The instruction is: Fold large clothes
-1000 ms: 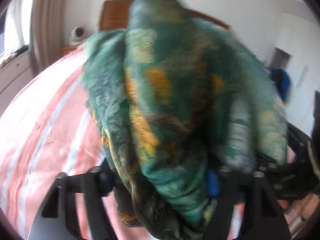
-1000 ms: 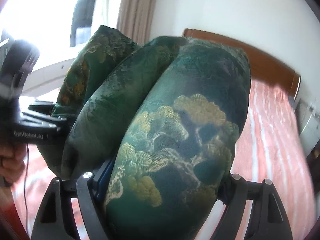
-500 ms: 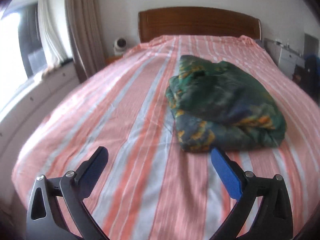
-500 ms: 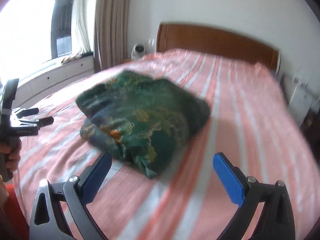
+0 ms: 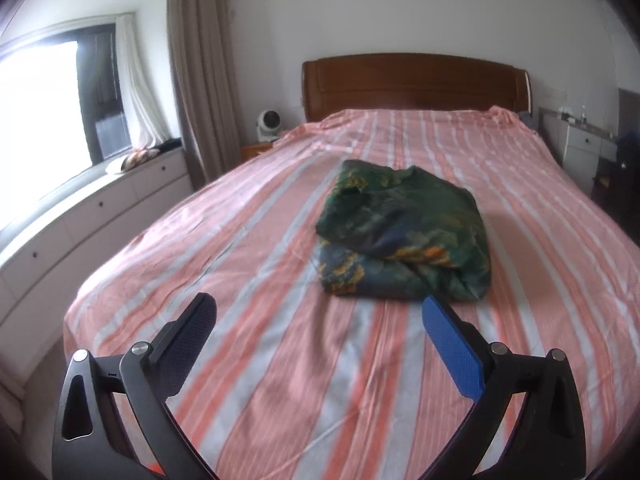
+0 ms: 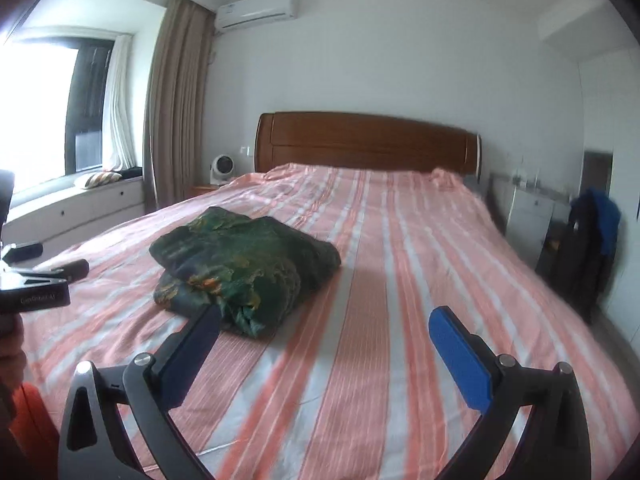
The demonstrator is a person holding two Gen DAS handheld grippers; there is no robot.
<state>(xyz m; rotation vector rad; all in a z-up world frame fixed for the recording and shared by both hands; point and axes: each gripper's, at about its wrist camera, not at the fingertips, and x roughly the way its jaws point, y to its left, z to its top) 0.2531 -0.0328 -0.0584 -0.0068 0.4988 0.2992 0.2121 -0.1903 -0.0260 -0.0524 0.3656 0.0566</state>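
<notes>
A green garment with gold and orange print [image 5: 404,232] lies folded in a thick bundle on the middle of the pink striped bed [image 5: 260,360]. My left gripper [image 5: 318,302] hovers over the bed's near end, just short of the bundle, open with nothing between its fingers. In the right wrist view the garment [image 6: 240,260] sits ahead and to the left of my right gripper [image 6: 325,313], whose jaws are still opening wide, nothing between them. The left gripper [image 6: 52,260] shows at that view's left edge, held by a hand.
A wooden headboard [image 5: 412,84] closes the far end of the bed [image 6: 400,280]. White drawers [image 5: 80,232] run under the window on the left, with a small fan [image 5: 268,124] beyond. A white cabinet [image 6: 528,216] and a chair with dark clothing [image 6: 592,240] stand on the right.
Both grippers have let go of the green garment, which now lies on the bed. Both have pulled back from it toward the near end, jaws spread wide.
</notes>
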